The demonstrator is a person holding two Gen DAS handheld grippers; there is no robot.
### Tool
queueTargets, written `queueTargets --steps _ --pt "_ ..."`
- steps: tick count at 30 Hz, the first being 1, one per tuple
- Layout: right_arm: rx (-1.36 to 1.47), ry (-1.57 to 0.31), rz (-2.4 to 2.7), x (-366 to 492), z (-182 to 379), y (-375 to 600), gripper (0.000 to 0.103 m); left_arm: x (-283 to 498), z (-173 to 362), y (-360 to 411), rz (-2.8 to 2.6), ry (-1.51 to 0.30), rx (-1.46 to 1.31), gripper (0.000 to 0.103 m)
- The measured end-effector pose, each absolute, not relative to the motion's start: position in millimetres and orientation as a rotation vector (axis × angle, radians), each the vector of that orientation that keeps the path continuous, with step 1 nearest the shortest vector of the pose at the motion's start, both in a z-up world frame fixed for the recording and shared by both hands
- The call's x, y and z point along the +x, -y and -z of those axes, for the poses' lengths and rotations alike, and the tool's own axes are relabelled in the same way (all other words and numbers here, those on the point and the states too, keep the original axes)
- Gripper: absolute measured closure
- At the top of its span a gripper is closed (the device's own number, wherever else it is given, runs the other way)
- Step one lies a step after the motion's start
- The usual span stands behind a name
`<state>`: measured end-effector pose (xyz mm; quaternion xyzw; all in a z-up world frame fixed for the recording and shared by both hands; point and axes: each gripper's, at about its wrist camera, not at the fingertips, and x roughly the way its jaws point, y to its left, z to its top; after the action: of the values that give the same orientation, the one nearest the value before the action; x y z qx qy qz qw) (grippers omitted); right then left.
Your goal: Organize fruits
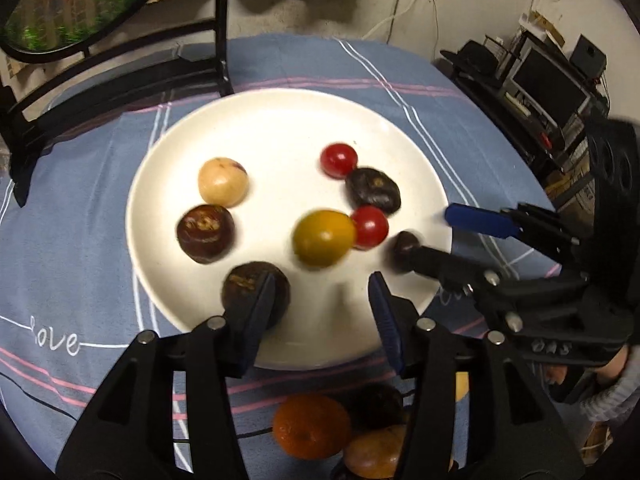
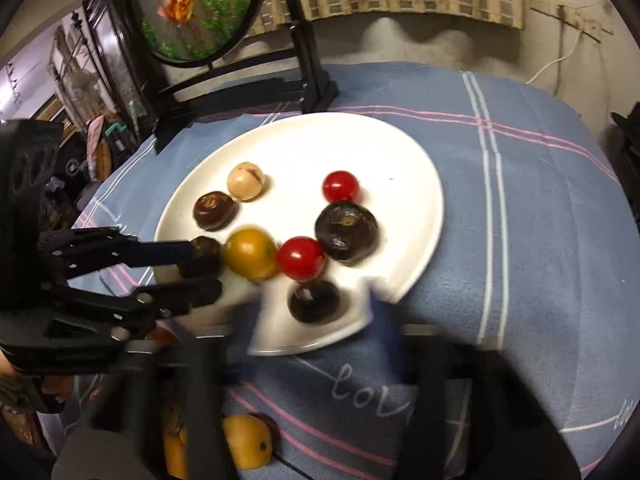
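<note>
Two claws stand spread over the near rim of the white plate (image 1: 280, 120), and neither pinches anything. The left claw (image 1: 320, 292) has a dark brown fruit (image 1: 248, 284) touching the outer side of its left finger, so not in the gap. The right claw (image 2: 316, 312) has a small dark fruit (image 2: 314, 300) lying free between its blurred fingers. Still off the plate, on the desk (image 1: 80, 240) just below the claws, wait an orange fruit (image 1: 312, 426) and its neighbours; the left claw looks nearer to it.
</note>
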<state>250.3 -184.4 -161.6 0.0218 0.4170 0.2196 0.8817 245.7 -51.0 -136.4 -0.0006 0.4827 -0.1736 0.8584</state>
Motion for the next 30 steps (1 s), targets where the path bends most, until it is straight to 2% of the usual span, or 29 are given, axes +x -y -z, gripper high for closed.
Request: queueTargets --steps 7,14,23,30 --pt "0.131 -0.805 -0.460 219 138 201 0.040 212 117 8 0.270 -0.998 -0.044 0.051" --pt "0.203 -0.839 -0.451 146 137 214 0.038 130 131 -33 0.182 -1.069 -0.061 0.051" --pt "0.291 -0.938 -0.451 69 146 217 0.036 80 136 -12 0.235 -1.063 -0.034 0.049" --pt "0.251 -0.882 -0.429 48 127 217 0.033 80 125 11 0.309 -1.031 0.026 0.045"
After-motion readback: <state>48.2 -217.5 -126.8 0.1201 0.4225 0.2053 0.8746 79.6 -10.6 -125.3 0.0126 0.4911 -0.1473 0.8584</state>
